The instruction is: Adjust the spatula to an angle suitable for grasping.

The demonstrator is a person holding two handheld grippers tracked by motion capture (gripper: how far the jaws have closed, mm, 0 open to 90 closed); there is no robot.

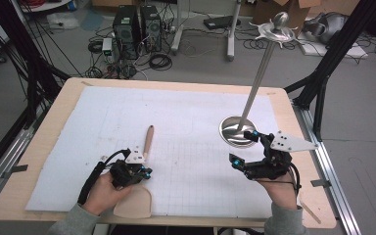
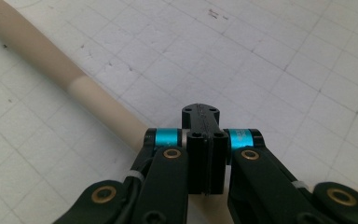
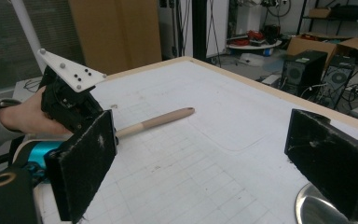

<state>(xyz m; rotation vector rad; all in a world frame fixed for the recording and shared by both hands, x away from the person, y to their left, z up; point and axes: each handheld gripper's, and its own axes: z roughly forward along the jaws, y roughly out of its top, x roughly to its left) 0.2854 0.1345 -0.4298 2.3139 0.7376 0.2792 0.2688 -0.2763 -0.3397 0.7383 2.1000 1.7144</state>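
A wooden spatula lies on the white grid mat (image 1: 191,112), its blade (image 1: 133,203) at the near edge and its handle (image 1: 148,139) pointing away. My left gripper (image 1: 146,172) is over the lower handle. In the left gripper view its jaws (image 2: 200,114) are pressed together with no gap, and the handle (image 2: 98,100) runs underneath them. The right gripper view also shows that gripper (image 3: 74,105) over the handle (image 3: 158,120). My right gripper (image 1: 243,147) stands wide open with nothing between its pads (image 3: 81,172), close beside the round base (image 1: 232,132) of a metal stand.
The stand's thin pole (image 1: 259,73) rises tilted to a winged knob (image 1: 279,27) at the back right. Its base (image 3: 317,207) shows under my right jaw. A thin wooden stick (image 1: 309,211) lies at the table's near right corner. Computers and cables sit on the floor beyond.
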